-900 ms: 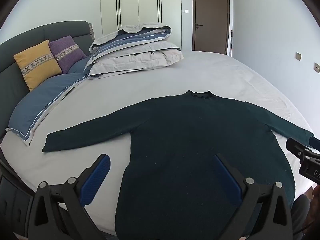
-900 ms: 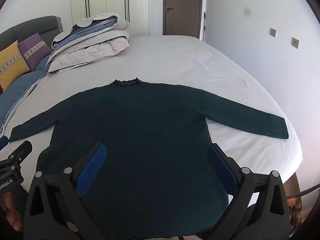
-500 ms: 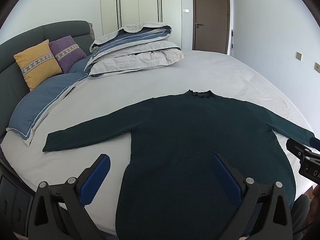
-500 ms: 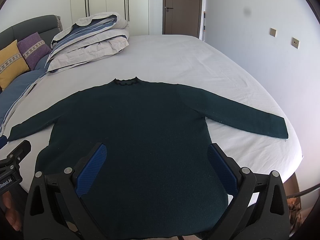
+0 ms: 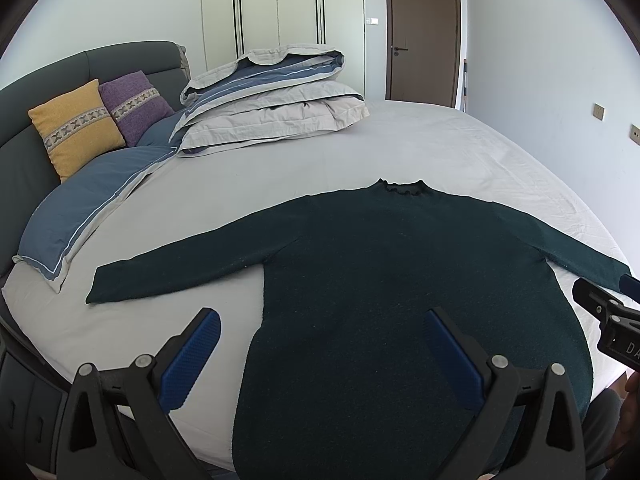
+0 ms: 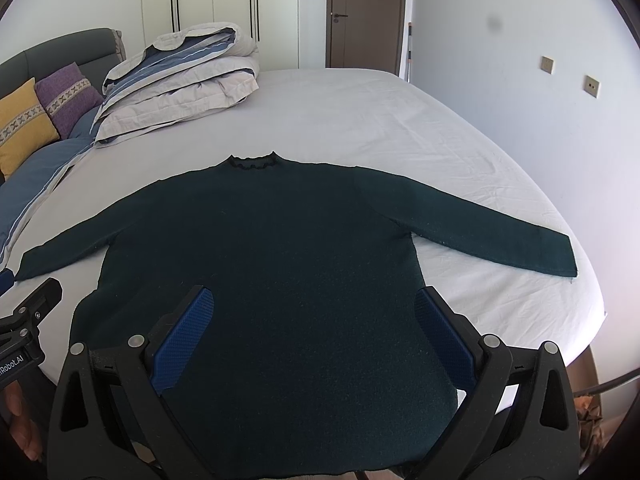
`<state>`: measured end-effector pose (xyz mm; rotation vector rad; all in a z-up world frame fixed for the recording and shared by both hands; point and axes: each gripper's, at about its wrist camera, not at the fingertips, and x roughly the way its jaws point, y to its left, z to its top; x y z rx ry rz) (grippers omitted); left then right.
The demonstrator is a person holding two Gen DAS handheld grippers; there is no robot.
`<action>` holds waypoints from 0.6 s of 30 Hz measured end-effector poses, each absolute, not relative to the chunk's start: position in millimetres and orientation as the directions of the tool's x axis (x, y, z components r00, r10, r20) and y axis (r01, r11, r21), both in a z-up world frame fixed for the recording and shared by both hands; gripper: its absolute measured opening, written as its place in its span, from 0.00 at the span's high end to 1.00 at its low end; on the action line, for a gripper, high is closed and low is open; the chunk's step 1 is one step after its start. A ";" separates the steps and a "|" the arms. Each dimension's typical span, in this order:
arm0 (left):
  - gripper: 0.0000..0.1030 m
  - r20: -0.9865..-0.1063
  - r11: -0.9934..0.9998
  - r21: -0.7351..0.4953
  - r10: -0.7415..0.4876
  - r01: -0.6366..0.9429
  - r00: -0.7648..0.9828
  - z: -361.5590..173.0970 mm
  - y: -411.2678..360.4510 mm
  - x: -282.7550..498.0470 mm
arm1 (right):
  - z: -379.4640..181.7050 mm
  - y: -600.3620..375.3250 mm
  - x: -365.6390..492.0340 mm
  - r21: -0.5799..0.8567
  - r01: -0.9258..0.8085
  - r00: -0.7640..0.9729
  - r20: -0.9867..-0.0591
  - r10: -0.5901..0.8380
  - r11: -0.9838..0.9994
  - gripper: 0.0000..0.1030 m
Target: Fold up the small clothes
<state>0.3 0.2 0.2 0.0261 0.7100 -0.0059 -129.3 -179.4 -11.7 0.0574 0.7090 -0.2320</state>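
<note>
A dark green long-sleeved sweater (image 5: 380, 280) (image 6: 272, 248) lies flat on the bed, face up, collar away from me and both sleeves spread out to the sides. My left gripper (image 5: 324, 344) hovers open above the sweater's lower left side, one blue pad over the sheet and the other over the body. My right gripper (image 6: 316, 328) is open above the sweater's lower body, nothing between its pads. Each gripper shows at the edge of the other's view.
The bed (image 5: 420, 148) has a light grey sheet. A folded duvet (image 5: 276, 100) sits at the far left, with yellow (image 5: 76, 128) and purple (image 5: 136, 102) cushions against the grey headboard. A brown door (image 6: 364, 12) and wardrobes stand behind. A wall runs along the right.
</note>
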 end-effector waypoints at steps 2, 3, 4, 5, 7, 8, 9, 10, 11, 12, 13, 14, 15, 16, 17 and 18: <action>0.00 -0.652 1.000 0.024 0.005 0.014 0.758 -0.5 -0.4 0.6 | -13.0 -178.9 -129.7 -0.028 0.230 0.734 -0.651 -0.192 0.973 0.01; 0.00 -0.652 1.000 0.023 0.005 0.013 0.758 -0.6 -0.4 0.7 | -12.3 -178.9 -129.4 -0.027 0.230 0.734 -0.651 -0.192 0.973 0.01; 0.00 -0.652 1.000 0.022 0.004 0.013 0.758 0.4 0.4 1.3 | -12.4 -178.9 -129.4 -0.027 0.230 0.734 -0.651 -0.191 0.973 0.01; 0.00 -0.652 1.000 0.022 0.004 0.013 0.758 0.4 0.7 1.6 | -12.5 -178.7 -129.4 -0.027 0.230 0.734 -0.651 -0.192 0.973 0.01; 0.00 -0.652 1.000 0.021 0.003 0.013 0.758 -0.7 3.7 1.4 | -12.7 -177.7 -129.6 -0.029 0.231 0.733 -0.652 -0.193 0.973 0.01; 0.00 -0.652 1.000 0.021 0.004 0.013 0.758 -0.7 3.5 1.5 | -13.4 -177.7 -129.8 -0.030 0.230 0.733 -0.652 -0.194 0.973 0.01; 0.00 -0.653 1.000 0.022 0.004 0.014 0.758 -0.7 3.6 1.5 | -13.0 -177.8 -129.6 -0.029 0.230 0.733 -0.652 -0.193 0.973 0.01; 0.00 -0.652 1.000 0.022 0.004 0.013 0.758 -0.7 3.7 1.3 | -13.3 -176.2 -129.6 -0.030 0.230 0.733 -0.653 -0.193 0.973 0.01; 0.00 -0.652 1.000 0.022 0.004 0.013 0.758 -0.8 3.7 1.3 | -14.0 -176.0 -129.8 -0.030 0.230 0.733 -0.653 -0.193 0.973 0.01; 0.00 -0.652 1.000 0.021 0.004 0.013 0.758 -0.9 4.3 1.4 | -13.6 -175.9 -129.6 -0.030 0.230 0.732 -0.653 -0.193 0.973 0.01; 0.00 -0.652 1.000 0.022 0.004 0.013 0.758 -0.9 3.6 1.4 | -14.1 -175.7 -129.5 -0.031 0.229 0.732 -0.654 -0.193 0.973 0.01; 0.00 -0.652 1.000 0.022 0.004 0.013 0.758 -1.0 4.1 1.4 | -14.6 -175.1 -129.2 -0.032 0.229 0.731 -0.655 -0.193 0.973 0.01; 0.00 -0.652 1.000 0.022 0.004 0.014 0.758 -1.1 4.0 1.4 | -14.1 -174.1 -128.5 -0.033 0.228 0.730 -0.656 -0.193 0.973 0.01; 0.00 -0.653 1.000 0.022 0.004 0.014 0.758 -0.9 3.4 1.4 | -13.8 -173.1 -128.3 -0.034 0.227 0.729 -0.657 -0.193 0.973 0.01; 0.00 -0.653 1.000 0.022 0.004 0.014 0.757 -1.0 3.7 1.5 | -14.3 -172.8 -128.4 -0.034 0.227 0.729 -0.657 -0.193 0.973 0.01; 0.00 -0.653 1.000 0.023 0.004 0.014 0.757 -1.1 3.9 1.5 | -12.7 -172.7 -128.6 -0.035 0.226 0.728 -0.658 -0.193 0.973 0.01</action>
